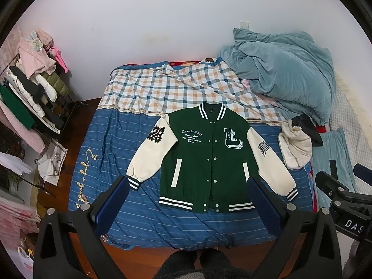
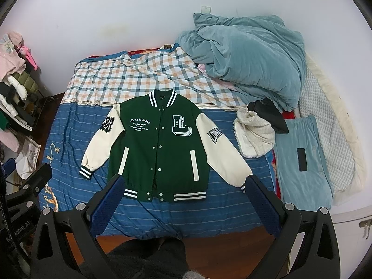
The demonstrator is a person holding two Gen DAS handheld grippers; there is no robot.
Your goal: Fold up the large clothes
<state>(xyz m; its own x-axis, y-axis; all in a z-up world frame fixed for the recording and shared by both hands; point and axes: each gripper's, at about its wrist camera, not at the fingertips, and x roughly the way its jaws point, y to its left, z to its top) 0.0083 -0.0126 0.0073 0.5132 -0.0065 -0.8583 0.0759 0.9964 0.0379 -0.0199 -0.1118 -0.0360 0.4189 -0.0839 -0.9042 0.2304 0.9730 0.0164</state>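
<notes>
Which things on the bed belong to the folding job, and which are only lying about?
For the job:
varsity jacket, spread flat, buttoned
left gripper, open
right gripper, open

Lying about:
teal duvet
fleece garment
black item on the teal pillow
clothes rack

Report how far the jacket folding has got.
Done: the green varsity jacket lies flat, face up and snapped shut on the blue striped bedspread, sleeves spread. In hand: nothing; the left gripper and right gripper hover above it, jaws open. Left: every fold, sleeves and body.
</notes>
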